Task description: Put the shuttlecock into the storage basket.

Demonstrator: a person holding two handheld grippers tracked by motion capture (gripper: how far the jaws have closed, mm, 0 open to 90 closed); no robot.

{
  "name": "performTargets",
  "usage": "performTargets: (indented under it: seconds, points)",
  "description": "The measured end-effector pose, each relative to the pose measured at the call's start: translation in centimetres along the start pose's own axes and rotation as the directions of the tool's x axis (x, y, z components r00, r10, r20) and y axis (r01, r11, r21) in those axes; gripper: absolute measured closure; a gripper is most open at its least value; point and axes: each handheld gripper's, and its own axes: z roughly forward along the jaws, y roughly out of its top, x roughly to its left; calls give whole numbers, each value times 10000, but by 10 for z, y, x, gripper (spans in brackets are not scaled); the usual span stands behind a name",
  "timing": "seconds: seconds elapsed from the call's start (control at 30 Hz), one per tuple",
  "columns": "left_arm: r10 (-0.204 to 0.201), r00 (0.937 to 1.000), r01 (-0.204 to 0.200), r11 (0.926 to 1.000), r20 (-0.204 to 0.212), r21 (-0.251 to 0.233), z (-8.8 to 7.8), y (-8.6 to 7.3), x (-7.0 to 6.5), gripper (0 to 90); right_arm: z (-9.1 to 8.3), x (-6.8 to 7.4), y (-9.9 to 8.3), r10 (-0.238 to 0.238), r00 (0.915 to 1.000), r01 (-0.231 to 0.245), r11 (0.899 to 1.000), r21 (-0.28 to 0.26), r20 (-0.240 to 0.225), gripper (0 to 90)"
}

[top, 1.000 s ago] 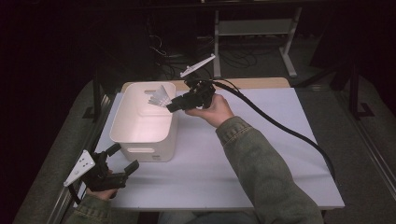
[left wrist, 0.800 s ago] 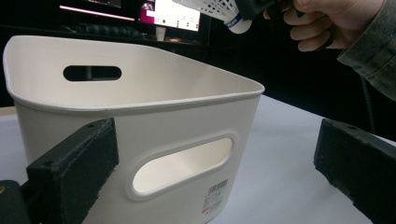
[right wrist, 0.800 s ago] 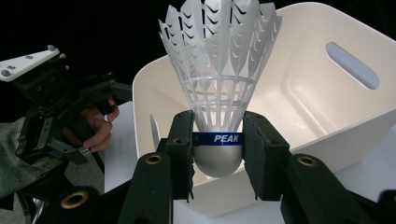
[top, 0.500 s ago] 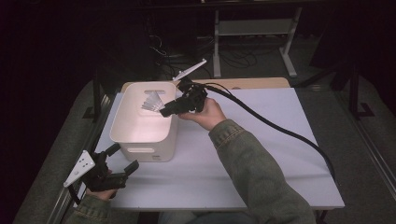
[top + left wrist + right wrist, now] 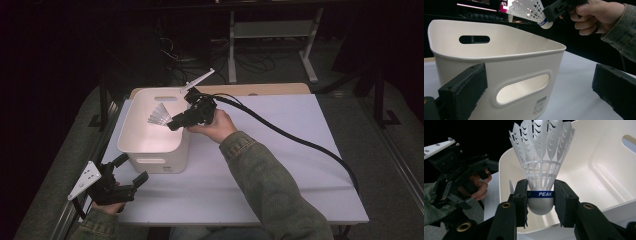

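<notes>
White feathered shuttlecock [image 5: 541, 170], pinched at its rounded cork by the right gripper [image 5: 540, 202], now sits lower over the smooth plastic bin [image 5: 150, 145]; left gripper [image 5: 122, 172] spread.

worktop [image 5: 280, 150]: white sheet over it, wood edge showing at the far side
on it: white bin [image 5: 150, 150], near the left edge, upright, open top, handle slots in its walls
cable [image 5: 300, 142]: black, trails across the right half

Overhead plus two close jaw-mounted cameras
</notes>
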Motion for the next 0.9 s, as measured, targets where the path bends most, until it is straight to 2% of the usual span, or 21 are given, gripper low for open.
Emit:
performTargets:
  seconds: [0.4, 0.9]
  points:
    - [18, 10000, -18, 10000, 34, -90, 1, 0, 0, 0, 13, -3, -5, -70, 9999, 73, 9998, 194, -128, 637]
    - [7, 10000, -6, 10000, 21, -39, 0, 0, 0, 0, 32, -6, -14, 132, 9993, -112, 9983, 572, -340, 637]
